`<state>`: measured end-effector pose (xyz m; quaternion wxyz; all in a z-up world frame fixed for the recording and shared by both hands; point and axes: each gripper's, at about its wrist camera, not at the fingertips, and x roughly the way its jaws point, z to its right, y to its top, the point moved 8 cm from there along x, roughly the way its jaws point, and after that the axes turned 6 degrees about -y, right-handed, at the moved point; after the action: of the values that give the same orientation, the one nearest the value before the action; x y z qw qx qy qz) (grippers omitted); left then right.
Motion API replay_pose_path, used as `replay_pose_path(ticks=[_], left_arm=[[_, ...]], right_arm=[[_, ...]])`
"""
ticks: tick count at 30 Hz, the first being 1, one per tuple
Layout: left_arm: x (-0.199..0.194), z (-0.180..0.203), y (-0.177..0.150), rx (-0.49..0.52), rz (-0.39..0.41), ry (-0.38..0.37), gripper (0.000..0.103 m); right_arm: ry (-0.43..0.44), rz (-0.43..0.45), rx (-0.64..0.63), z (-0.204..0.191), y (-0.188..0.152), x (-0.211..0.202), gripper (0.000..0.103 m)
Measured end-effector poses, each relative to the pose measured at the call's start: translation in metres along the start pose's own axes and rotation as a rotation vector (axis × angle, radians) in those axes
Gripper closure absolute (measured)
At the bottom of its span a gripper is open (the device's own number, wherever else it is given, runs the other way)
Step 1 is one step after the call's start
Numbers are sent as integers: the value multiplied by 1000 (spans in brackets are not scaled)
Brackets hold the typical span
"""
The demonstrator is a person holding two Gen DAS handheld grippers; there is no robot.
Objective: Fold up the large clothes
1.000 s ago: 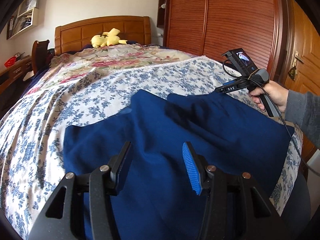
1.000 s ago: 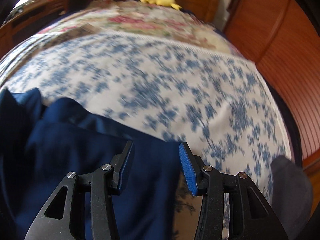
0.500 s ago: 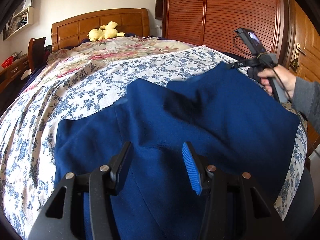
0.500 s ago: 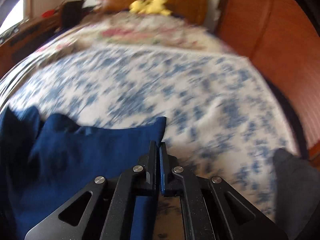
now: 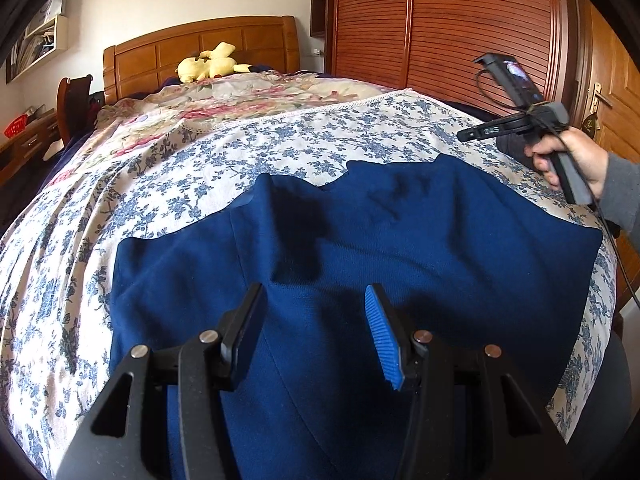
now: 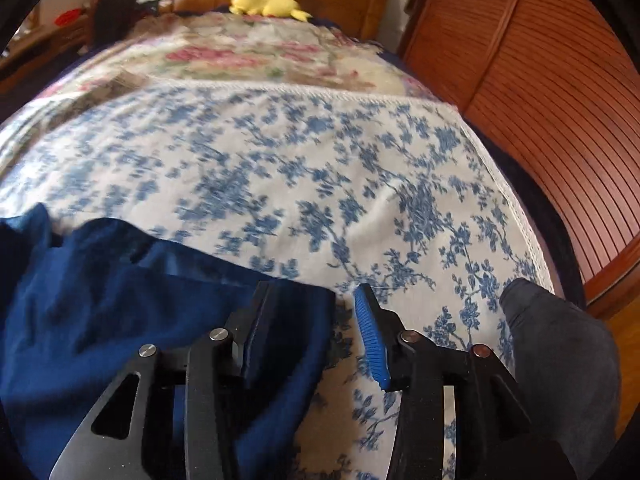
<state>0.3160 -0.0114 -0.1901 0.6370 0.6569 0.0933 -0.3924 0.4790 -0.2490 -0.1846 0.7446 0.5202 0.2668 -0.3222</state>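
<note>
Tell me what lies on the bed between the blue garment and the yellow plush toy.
Only bedding: the blue-flowered sheet, then the pink-flowered cover, between blue garment and yellow plush toy. Both views show it.

We see a navy garment point(image 5: 400, 248) spread on our flowered bedspread point(image 5: 120, 184). Our left gripper point(image 5: 316, 320) hangs open above it; our right hand point(image 5: 576, 156) holds the right gripper point(image 5: 516, 124) beyond.

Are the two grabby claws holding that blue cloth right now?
No. The left gripper hovers open; the right gripper is opening, releasing the blue garment.
</note>
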Motion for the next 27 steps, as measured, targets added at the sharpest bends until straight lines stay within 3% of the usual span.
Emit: replay_pose_path(ticks=[5, 15, 27], left_arm=[[-5, 4, 2, 10, 10, -3, 53], [-21, 25, 5, 27, 31, -13, 53], [-41, 77, -4, 63, 40, -23, 53]], right_arm=[[90, 31, -30, -19, -24, -39, 60], [250, 37, -55, -45, -110, -115, 60], [259, -30, -49, -27, -182, -122, 60]])
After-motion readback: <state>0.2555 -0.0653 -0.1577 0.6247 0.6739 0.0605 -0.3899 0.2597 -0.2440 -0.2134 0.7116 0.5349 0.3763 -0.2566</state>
